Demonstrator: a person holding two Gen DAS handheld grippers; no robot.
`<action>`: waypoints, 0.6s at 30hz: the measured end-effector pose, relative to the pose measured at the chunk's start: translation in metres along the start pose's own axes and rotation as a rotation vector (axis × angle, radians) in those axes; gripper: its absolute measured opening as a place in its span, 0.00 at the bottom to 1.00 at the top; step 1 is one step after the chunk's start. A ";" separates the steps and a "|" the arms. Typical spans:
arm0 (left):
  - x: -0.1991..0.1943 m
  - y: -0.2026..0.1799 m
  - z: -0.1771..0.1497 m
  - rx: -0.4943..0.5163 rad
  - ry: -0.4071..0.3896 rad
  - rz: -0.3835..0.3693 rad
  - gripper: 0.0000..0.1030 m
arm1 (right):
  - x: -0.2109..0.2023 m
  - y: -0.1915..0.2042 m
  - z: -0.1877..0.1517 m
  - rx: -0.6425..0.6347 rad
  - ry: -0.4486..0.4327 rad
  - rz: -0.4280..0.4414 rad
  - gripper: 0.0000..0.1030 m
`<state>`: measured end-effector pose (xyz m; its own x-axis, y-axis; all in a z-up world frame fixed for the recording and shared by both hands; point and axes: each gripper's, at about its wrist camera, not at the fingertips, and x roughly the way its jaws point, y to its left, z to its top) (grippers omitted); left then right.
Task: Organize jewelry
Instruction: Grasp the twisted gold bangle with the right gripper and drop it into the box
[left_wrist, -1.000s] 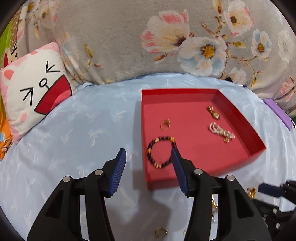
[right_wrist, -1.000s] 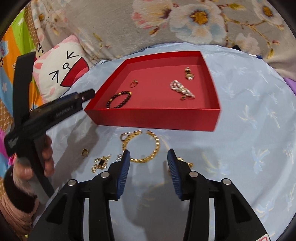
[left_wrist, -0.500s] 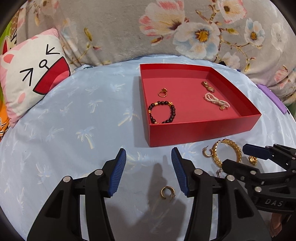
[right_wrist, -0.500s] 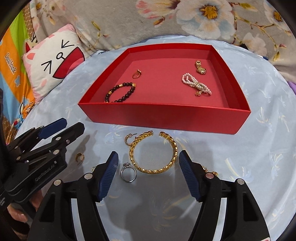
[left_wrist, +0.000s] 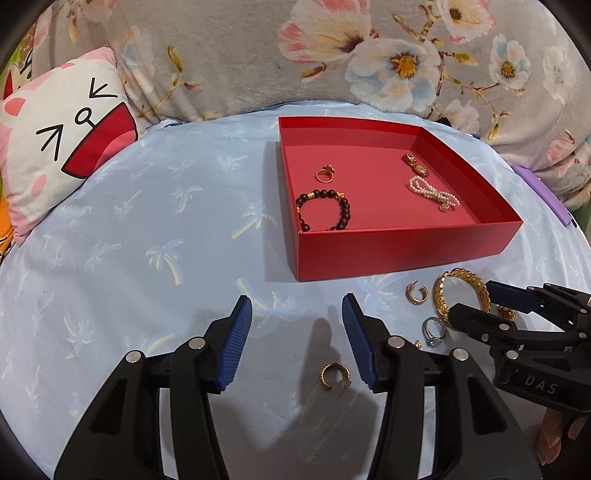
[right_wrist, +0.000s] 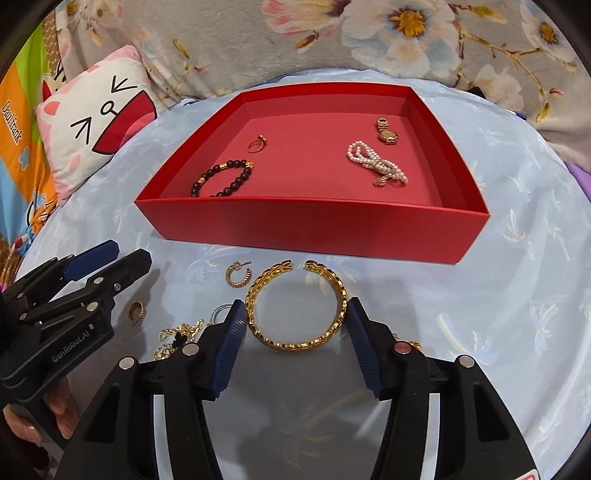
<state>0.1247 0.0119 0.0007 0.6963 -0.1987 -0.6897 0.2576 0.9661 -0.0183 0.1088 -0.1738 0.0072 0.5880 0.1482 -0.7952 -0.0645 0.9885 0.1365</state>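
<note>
Jewelry sorting midway: four pieces lie in the red box (right_wrist: 314, 225); the right gripper (right_wrist: 295, 325), spread wide, brackets the gold cuff bracelet (right_wrist: 295, 306) on the sheet, needing only to close. The left gripper (left_wrist: 297, 343) hovers released over a gold hoop earring (left_wrist: 334, 374).

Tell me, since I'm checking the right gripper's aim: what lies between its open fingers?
In the right wrist view, the open gold cuff bracelet lies on the blue sheet between the right gripper's fingers, its gap toward the red tray.
</note>
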 end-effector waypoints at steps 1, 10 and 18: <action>0.000 0.000 0.000 0.001 0.000 0.000 0.48 | -0.002 -0.002 -0.001 0.003 -0.004 0.002 0.53; -0.001 -0.001 -0.001 0.000 -0.002 -0.001 0.48 | -0.047 -0.014 0.014 0.024 -0.109 0.026 0.53; -0.001 0.000 -0.001 -0.002 -0.002 -0.002 0.48 | -0.041 -0.033 0.102 0.037 -0.138 0.028 0.53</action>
<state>0.1234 0.0121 0.0008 0.6969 -0.2004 -0.6886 0.2572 0.9661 -0.0209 0.1685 -0.2151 0.0956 0.6921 0.1677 -0.7020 -0.0541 0.9819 0.1813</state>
